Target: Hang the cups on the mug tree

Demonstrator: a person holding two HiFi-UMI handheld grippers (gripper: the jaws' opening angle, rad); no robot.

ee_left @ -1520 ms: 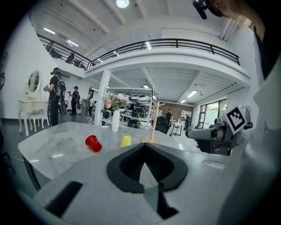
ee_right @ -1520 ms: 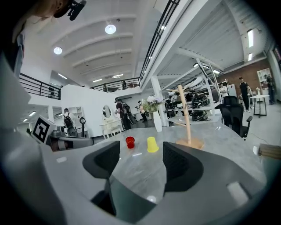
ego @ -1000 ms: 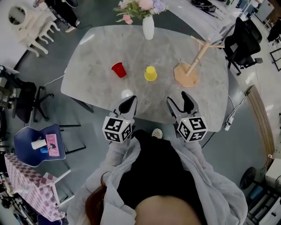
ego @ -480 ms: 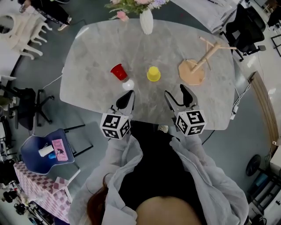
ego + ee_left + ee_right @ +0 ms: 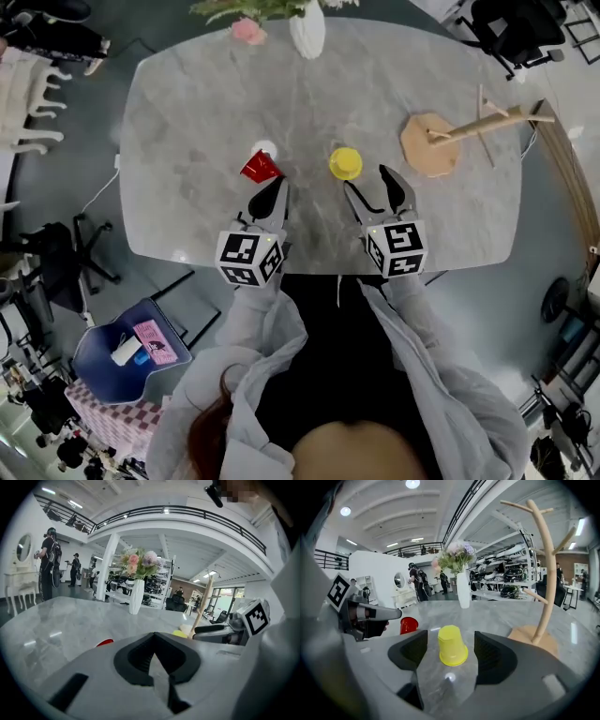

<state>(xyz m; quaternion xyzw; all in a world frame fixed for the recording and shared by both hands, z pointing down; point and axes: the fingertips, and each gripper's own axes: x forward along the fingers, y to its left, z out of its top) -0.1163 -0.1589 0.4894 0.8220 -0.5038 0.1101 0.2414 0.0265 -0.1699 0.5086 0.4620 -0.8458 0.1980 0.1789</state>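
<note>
While the grey table (image 5: 187,103) fills most of the head view, the wooden mug tree (image 5: 429,148) stands near its right edge, well apart from both cups. A white vase (image 5: 307,36) sits at the far edge. The right gripper (image 5: 367,180) reaches in from the near edge, jaws spread wide. The yellow cup (image 5: 345,163) stands upside down just ahead of them, clear of both pads. The left gripper (image 5: 270,195) has its jaws pressed together, tip just beside the red cup (image 5: 261,167). Both cups sit near the table's middle.
</note>
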